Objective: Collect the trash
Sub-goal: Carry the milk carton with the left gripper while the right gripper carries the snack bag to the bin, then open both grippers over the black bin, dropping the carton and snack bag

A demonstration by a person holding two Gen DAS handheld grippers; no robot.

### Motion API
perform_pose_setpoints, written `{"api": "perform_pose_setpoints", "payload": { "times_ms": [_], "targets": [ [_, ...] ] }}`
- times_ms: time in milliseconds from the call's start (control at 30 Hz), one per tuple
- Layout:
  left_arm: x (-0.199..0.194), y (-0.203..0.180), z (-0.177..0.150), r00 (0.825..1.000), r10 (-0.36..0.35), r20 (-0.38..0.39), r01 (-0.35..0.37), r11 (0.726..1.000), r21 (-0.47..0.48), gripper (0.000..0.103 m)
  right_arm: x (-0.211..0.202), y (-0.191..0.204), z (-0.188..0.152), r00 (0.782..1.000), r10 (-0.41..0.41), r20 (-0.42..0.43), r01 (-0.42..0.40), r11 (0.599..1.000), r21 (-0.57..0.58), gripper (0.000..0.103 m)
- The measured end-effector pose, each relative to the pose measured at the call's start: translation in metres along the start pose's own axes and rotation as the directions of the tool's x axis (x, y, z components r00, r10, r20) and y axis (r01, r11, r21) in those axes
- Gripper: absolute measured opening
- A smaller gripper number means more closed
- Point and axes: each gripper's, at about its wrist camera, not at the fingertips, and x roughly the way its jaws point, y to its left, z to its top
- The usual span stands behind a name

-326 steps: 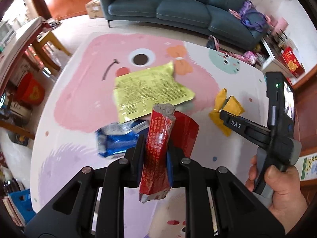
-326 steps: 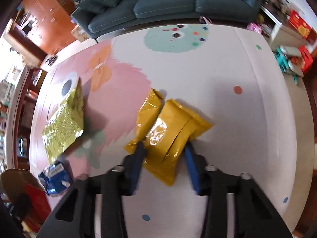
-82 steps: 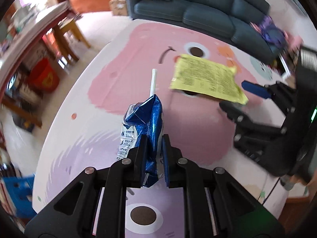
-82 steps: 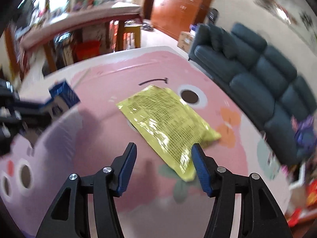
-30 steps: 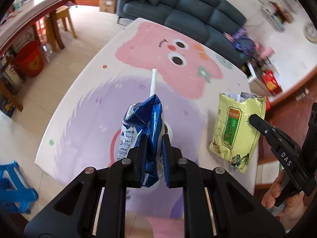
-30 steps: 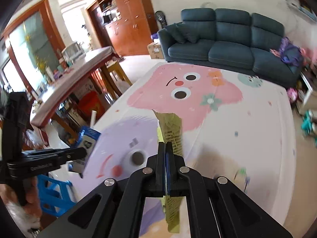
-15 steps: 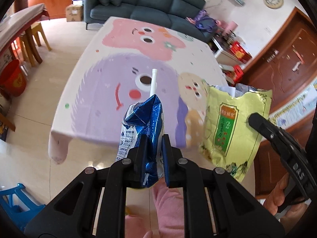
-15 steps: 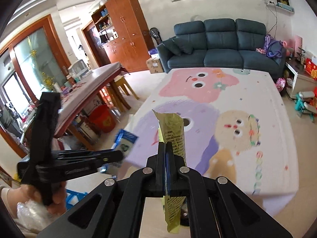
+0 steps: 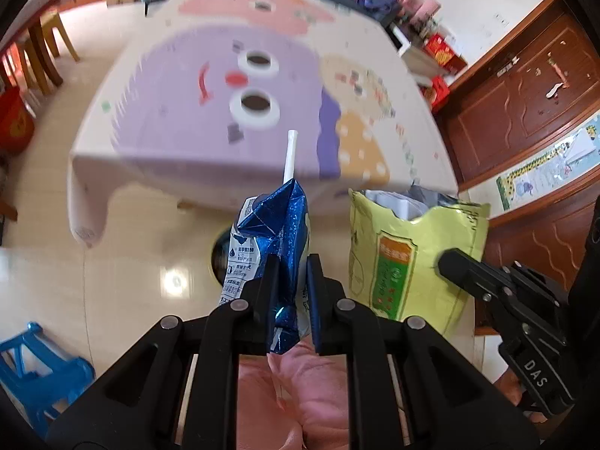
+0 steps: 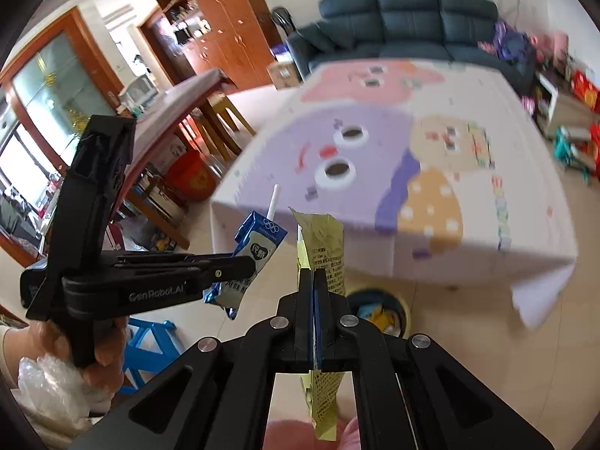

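A crushed blue milk carton with a white straw is clamped in my left gripper, held in the air off the table's near edge. Beside it hangs a yellow-green snack bag with its torn top up, pinched by my right gripper. In the right wrist view the right gripper is shut flat on the bag. The left gripper reaches in from the left with the carton. A round bin on the floor holds yellow wrappers, just below and beyond the bag.
The table with a cartoon cloth stands ahead, its cloth corner hanging down. A dark bin edge peeks from behind the carton. A blue stool sits on the floor at left, a red bucket by wooden furniture. Pink clothing lies below.
Both grippers have drawn back from the table and tipped down toward the floor, each still holding its item. The bin has come into the right wrist view.
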Motion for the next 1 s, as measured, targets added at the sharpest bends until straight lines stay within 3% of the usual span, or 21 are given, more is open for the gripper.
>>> {"api": "perform_pose_setpoints", "payload": {
  "times_ms": [267, 533, 833, 900, 1000],
  "targets": [
    [0.092, 0.01, -0.02, 0.994, 0.045, -0.097, -0.044, 0.999, 0.007, 0.011, 0.107, -0.07, -0.036, 0.994, -0.029, -0.107, 0.042, 0.992, 0.121, 0.0],
    [0.222, 0.04, -0.033, 0.987, 0.124, -0.102, -0.124, 0.992, 0.002, 0.011, 0.252, -0.14, -0.093, 0.975, -0.049, -0.218, 0.092, 0.977, 0.191, 0.0],
    [0.355, 0.088, -0.036, 0.979, 0.157, -0.133, -0.162, 0.986, -0.032, 0.012, 0.372, -0.184, -0.129, 0.971, -0.05, -0.235, 0.092, 0.981, 0.173, 0.0],
    [0.372, 0.089, -0.034, 0.977, 0.175, -0.121, -0.178, 0.984, -0.017, 0.012, 0.397, -0.192, -0.135, 0.966, -0.05, -0.252, 0.091, 0.984, 0.155, 0.005],
    [0.393, 0.092, -0.037, 0.976, 0.19, -0.108, -0.191, 0.982, 0.0, 0.014, 0.422, -0.202, -0.14, 0.962, -0.061, -0.266, 0.102, 0.985, 0.141, 0.026]
  ]
}}
